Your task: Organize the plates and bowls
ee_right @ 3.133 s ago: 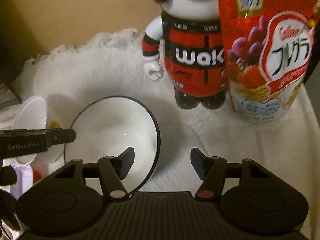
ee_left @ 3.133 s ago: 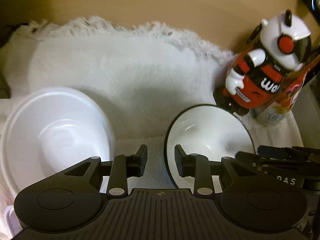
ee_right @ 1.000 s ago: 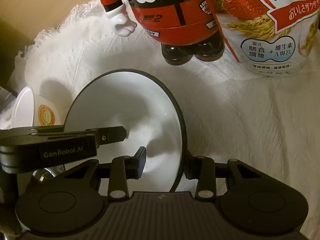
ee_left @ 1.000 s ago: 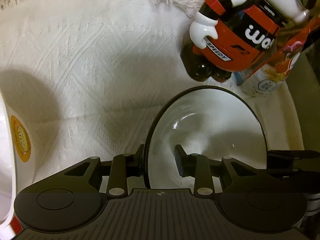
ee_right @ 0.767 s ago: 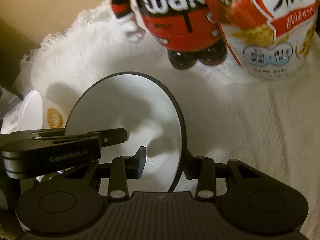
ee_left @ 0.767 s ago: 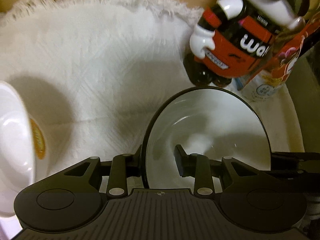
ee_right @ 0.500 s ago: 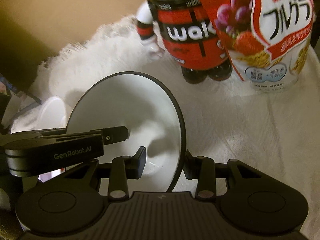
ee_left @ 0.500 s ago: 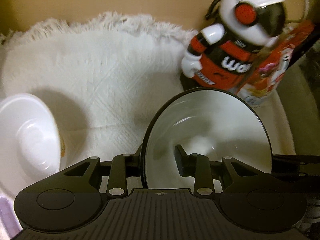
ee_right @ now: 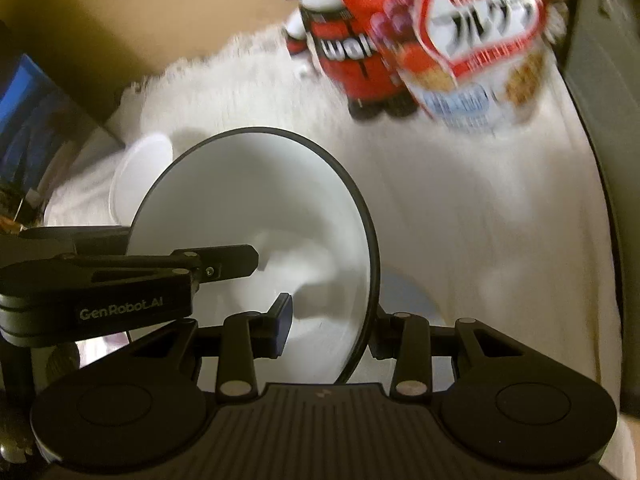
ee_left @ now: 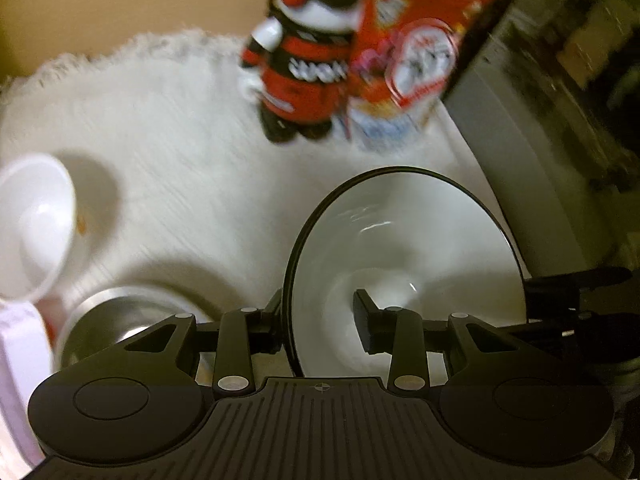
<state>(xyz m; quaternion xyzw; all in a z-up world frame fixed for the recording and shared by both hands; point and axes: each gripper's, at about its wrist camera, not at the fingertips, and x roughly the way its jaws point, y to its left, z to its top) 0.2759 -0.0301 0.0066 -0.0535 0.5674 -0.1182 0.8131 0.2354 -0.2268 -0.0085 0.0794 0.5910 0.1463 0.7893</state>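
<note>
1. a fringed white cloth (ee_left: 168,152) covers the surface in front of me, with a red and white robot figure (ee_left: 308,64) and a red cereal bag (ee_right: 472,40) at the back.
2. my left gripper (ee_left: 318,322) straddles the near rim of the white black-rimmed bowl (ee_left: 400,240); its jaws have just been opening, and the inner pad stands clear of the wall.
3. my right gripper (ee_right: 330,326) is clamped on the opposite rim.
4. the bowl is tilted.
5. a plain white bowl (ee_left: 32,220) sits at left, a steel bowl (ee_left: 120,312) below it.

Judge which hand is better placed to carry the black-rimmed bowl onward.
Right. The right gripper is clamped on the black-rimmed bowl's rim; the left gripper has just been opening, the rim loose between its fingers.
</note>
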